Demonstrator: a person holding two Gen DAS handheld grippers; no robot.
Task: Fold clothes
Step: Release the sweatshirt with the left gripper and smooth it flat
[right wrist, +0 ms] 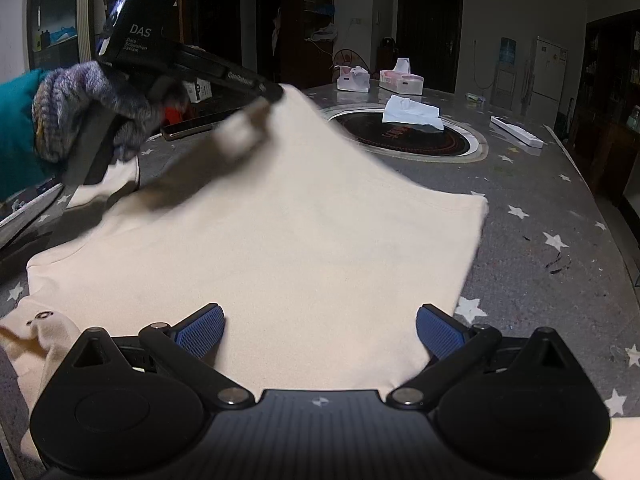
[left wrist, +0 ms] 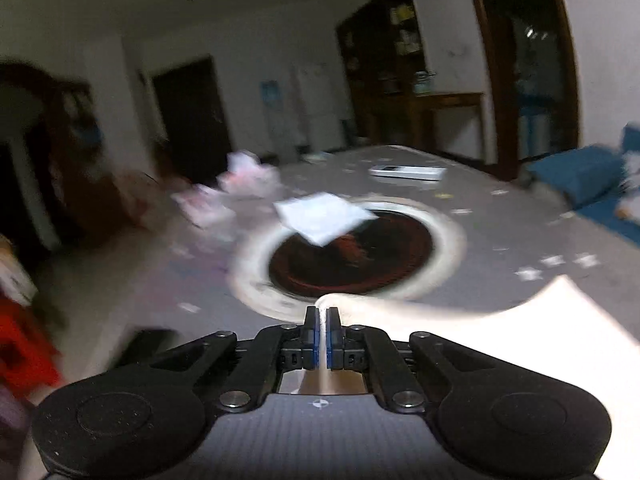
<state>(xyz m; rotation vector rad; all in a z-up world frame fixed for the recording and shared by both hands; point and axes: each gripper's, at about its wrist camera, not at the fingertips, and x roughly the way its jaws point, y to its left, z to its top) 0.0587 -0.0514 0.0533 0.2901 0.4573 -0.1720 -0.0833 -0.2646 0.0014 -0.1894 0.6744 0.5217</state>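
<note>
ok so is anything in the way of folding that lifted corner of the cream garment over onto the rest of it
Nothing visible. The left gripper is shut on the raised corner of the cream garment, and the cloth lying flat ahead of the open right gripper is bare. The white tissue lies farther back on the table.

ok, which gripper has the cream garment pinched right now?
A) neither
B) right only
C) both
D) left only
D: the left gripper is shut on a fold of the garment and holds that edge up off the table, while the right gripper stands wide open above the cloth.
</note>
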